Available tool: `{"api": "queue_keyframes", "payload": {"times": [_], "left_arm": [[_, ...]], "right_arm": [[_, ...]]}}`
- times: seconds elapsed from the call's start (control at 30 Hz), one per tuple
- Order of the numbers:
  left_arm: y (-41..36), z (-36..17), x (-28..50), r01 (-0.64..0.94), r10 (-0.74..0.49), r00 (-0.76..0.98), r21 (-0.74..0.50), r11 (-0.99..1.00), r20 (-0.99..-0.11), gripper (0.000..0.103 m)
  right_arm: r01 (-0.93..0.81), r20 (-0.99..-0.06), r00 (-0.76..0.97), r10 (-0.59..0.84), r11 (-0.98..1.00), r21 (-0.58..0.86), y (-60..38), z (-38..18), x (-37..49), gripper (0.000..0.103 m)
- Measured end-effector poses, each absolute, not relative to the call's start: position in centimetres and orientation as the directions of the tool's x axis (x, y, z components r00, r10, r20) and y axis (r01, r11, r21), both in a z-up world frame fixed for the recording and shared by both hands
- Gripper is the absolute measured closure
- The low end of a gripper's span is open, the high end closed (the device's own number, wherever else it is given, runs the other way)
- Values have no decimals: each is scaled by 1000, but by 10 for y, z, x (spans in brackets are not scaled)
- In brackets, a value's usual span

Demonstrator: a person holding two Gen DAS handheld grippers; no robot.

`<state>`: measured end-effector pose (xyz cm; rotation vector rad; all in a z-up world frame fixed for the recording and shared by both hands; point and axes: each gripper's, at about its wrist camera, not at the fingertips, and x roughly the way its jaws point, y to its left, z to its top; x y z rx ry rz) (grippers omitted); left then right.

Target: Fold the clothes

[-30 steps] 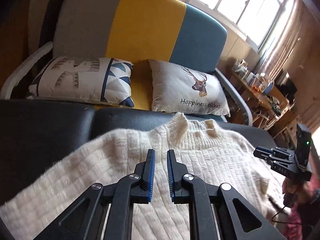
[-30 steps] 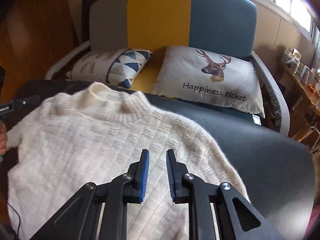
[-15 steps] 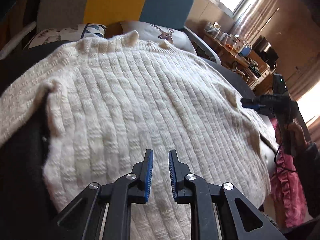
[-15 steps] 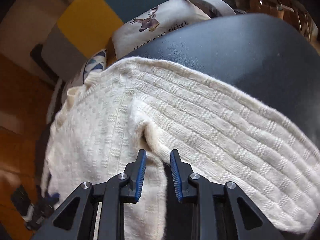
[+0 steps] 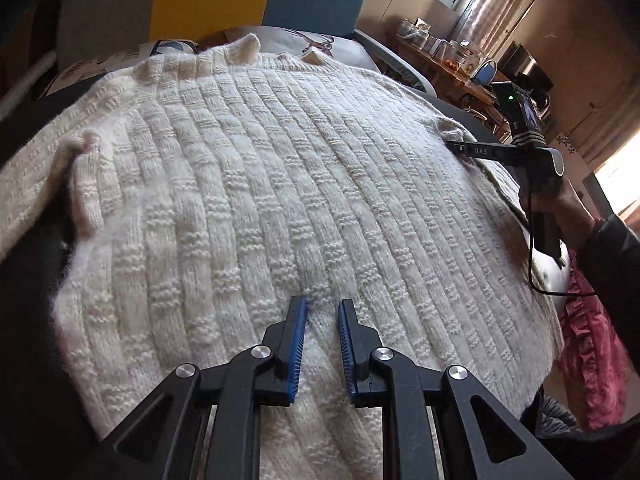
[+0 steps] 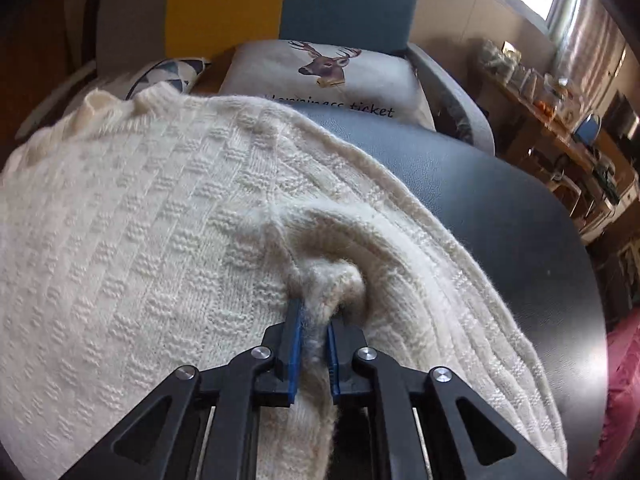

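Observation:
A cream knitted sweater (image 5: 280, 184) lies spread flat on a black padded surface (image 6: 500, 216), collar at the far end. My left gripper (image 5: 322, 304) hangs low over the middle of its body. Its blue pads stand a narrow gap apart, with only flat knit showing between them. My right gripper (image 6: 314, 312) is at the seam where a sleeve meets the body. Its jaws are closing tight on a bunched fold of the sweater (image 6: 140, 220), which is pinched between the pads. In the left wrist view the right gripper (image 5: 456, 146) shows at the sweater's right edge, held by a hand (image 5: 560, 204).
Behind the surface stands a grey, yellow and teal sofa (image 6: 344, 4) with a deer pillow (image 6: 328, 76) and a triangle-pattern pillow (image 6: 168, 76). A wooden side table with jars (image 5: 440, 48) is at the right. Pink ruffled cloth (image 5: 592, 340) hangs at the right edge.
Both grippers dropped towards the sweater and tipped downward. The right gripper moved onto the sleeve seam and closed on a fold of knit. The left gripper's gap looks the same.

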<state>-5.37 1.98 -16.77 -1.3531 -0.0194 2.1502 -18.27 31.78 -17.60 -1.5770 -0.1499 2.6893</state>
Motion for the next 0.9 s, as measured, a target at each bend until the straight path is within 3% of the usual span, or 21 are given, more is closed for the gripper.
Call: {"api": "queue_keyframes", "payload": {"times": [0.13,0.3,0.43,0.53,0.63,0.73,0.83,0.9], "left_arm": [[17,-165,-53,-457,487,-315,-320,-830,-815,85],[-15,-149,-58,-330,571,-326,-475,-816,-753,85],[-91,-134,-66,-125,592,-457,-612,-781,-664,80],[-138,-137,-75,-16,537,-499,-612,-790,-680,78],[-158,-148,-92,39,581,-473,-675,-737,-662,78],[-148,-149,-113,16,548,-479,-631,-776,-686,76],[-128,-152,-138,-42,531,-463,-581,-813,-709,68],[-116,-155,-153,-66,527,-449,-561,-825,-722,63]], "right_arm": [[7,-885,-465,-2,-1000,-2,331,-171,-180,86],[-24,-867,-494,-72,-995,96,345,-140,-155,80],[75,-817,-543,-194,-980,183,317,-117,-121,78],[196,-806,-500,-316,-948,250,271,-120,-97,78],[278,-819,-446,-360,-926,256,218,-138,-77,78],[314,-837,-406,-367,-916,250,179,-159,-66,78],[327,-834,-432,-345,-921,211,163,-167,-58,70],[323,-829,-434,-354,-920,223,165,-169,-57,70]]}}
